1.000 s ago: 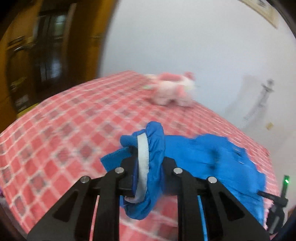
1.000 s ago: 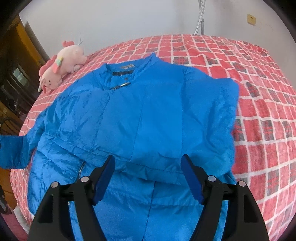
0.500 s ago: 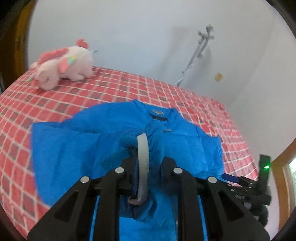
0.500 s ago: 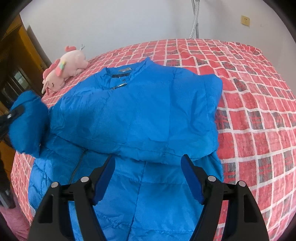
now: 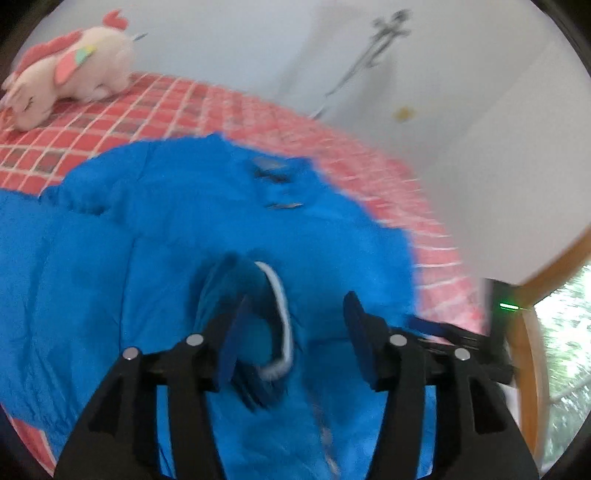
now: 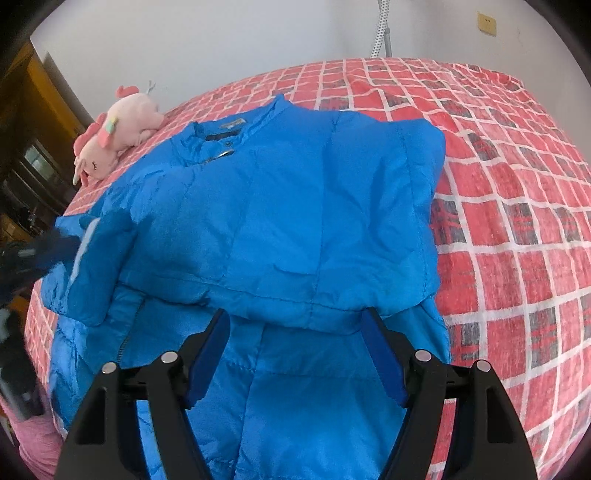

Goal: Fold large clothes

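Note:
A large blue padded jacket (image 6: 295, 229) lies on the bed, collar toward the wall, with one sleeve folded across its chest. It also shows in the left wrist view (image 5: 155, 229). My left gripper (image 5: 291, 325) is open just above the jacket. The sleeve cuff (image 5: 258, 325) with its white inner band lies loose between the fingers, against the left one. In the right wrist view that cuff (image 6: 92, 266) rests at the jacket's left side. My right gripper (image 6: 295, 350) is open and empty above the jacket's lower front.
A red checked bedspread (image 6: 517, 221) covers the bed. A pink plush unicorn (image 6: 114, 136) lies near the collar at the back left, also in the left wrist view (image 5: 66, 77). A white wall and a metal pole (image 6: 380, 33) stand behind. Dark wooden furniture (image 6: 22, 155) is at left.
My left gripper carried the sleeve cuff over the jacket's body, then opened and let it go. The right gripper stayed open and shifted only slightly.

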{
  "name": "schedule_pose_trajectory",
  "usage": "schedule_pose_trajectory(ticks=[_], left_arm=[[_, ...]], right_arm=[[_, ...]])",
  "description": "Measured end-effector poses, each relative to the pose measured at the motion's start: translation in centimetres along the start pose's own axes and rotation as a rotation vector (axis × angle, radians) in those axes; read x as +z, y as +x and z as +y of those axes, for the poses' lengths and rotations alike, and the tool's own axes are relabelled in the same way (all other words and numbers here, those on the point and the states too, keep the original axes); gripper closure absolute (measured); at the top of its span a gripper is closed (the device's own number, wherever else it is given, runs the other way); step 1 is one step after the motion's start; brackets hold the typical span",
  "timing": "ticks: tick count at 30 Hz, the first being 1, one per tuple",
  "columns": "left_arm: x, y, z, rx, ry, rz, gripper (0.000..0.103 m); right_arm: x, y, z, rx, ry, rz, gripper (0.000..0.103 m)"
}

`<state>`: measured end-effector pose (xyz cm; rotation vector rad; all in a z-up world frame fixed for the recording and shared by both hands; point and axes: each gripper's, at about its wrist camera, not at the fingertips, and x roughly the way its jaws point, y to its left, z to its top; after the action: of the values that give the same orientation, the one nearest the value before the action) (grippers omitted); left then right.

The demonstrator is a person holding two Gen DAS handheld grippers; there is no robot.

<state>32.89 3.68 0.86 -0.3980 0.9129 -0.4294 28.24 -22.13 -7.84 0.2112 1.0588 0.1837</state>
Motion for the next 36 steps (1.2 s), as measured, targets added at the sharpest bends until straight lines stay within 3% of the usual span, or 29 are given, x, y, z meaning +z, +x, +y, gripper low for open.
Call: schedule_pose_trajectory(ticks=[2, 4, 7, 9, 11, 14, 16, 20, 26, 28, 30, 32, 36], left_arm=[[-0.3, -1.4, 0.0, 0.039, 0.028, -0.039, 0.049], [-0.4, -1.4, 1.0, 0.142, 0.042, -0.048, 0.049], [-1.1, 1.5, 3.1, 0.217, 0.034, 0.034, 0.051], [-1.9, 3.9, 4.5, 0.227, 0.012, 0.085, 0.051], [-2.1, 4.7, 4.8, 0.243, 0.030, 0.078, 0.050], [-1.7, 3.3, 4.7, 0.205, 0.011, 0.061, 0.051], [-1.0, 1.6, 4.7, 0.175, -0.021, 0.019, 0.051], [0.2, -1.3, 4.5, 0.236, -0.018, -0.076, 0.048], [0.8, -3.0, 6.3, 0.318, -0.060, -0.108, 0.047], [0.9, -3.3, 6.9, 0.320, -0.077, -0.108, 0.047], [1.1, -3.5, 7.2, 0.325, -0.081, -0.111, 0.047], [1.1, -3.9, 7.4, 0.327, -0.081, -0.114, 0.047], [1.1, -4.5, 7.3, 0.317, -0.076, -0.128, 0.047]], right_arm=[[0.0, 0.1, 0.0, -0.001, 0.004, 0.000, 0.029], [0.0, 0.1, 0.1, -0.009, 0.000, -0.001, 0.029], [-0.1, 0.2, 0.3, -0.020, -0.008, -0.002, 0.029], [-0.1, 0.3, 0.3, -0.024, -0.010, -0.002, 0.029], [0.0, 0.3, 0.3, -0.026, -0.014, -0.003, 0.029], [0.2, -0.7, 0.6, -0.003, -0.008, -0.026, 0.027], [0.7, -1.6, 1.2, 0.066, -0.007, -0.038, 0.027], [2.0, -1.9, 4.0, 0.198, -0.025, -0.004, 0.027], [3.5, 1.7, 9.1, 0.257, -0.089, 0.103, 0.027], [3.7, 3.3, 10.3, 0.274, -0.098, 0.143, 0.035], [3.8, 4.5, 11.0, 0.265, -0.112, 0.160, 0.067], [3.8, 4.9, 10.9, 0.305, -0.097, 0.170, 0.079], [4.4, 3.0, 8.4, 0.275, -0.055, 0.092, 0.084]])
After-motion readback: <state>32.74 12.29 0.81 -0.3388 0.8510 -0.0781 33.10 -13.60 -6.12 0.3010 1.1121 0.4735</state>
